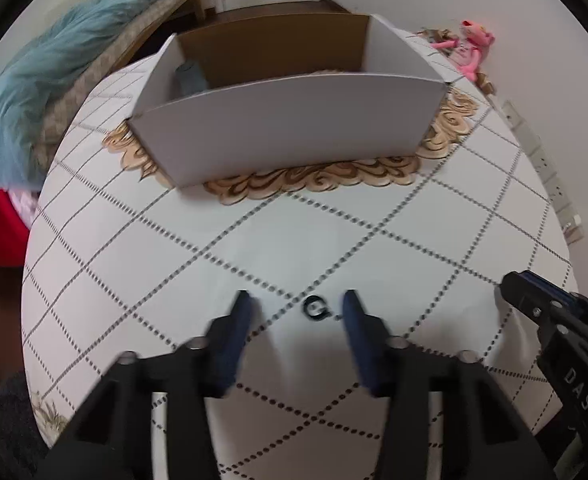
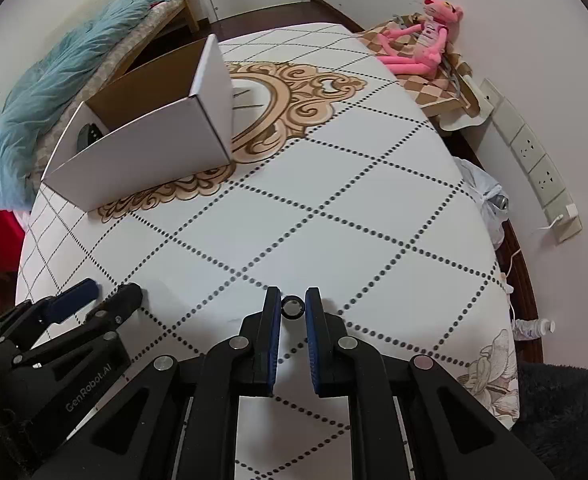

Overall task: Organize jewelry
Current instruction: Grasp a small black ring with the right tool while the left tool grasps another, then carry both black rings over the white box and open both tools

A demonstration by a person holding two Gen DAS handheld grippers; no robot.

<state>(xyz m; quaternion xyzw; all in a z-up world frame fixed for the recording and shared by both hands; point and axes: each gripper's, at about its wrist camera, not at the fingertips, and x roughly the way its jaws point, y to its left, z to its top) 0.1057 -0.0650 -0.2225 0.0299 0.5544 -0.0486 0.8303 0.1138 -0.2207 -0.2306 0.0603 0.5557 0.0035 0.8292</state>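
A small black ring (image 2: 293, 307) is pinched in the right tongs (image 2: 293, 309), while another ring (image 1: 316, 309), dark and blurred, lies on the counter (image 1: 254, 248) between the parted left tongs (image 1: 297, 307).

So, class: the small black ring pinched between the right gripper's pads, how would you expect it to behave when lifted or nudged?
The black ring looks rigid, keeping its round shape between the right gripper pads, so probably stiff, not floppy. It is tiny and thin, likely very light. Held only at its edges, it could slip out, and might roll across the smooth table.
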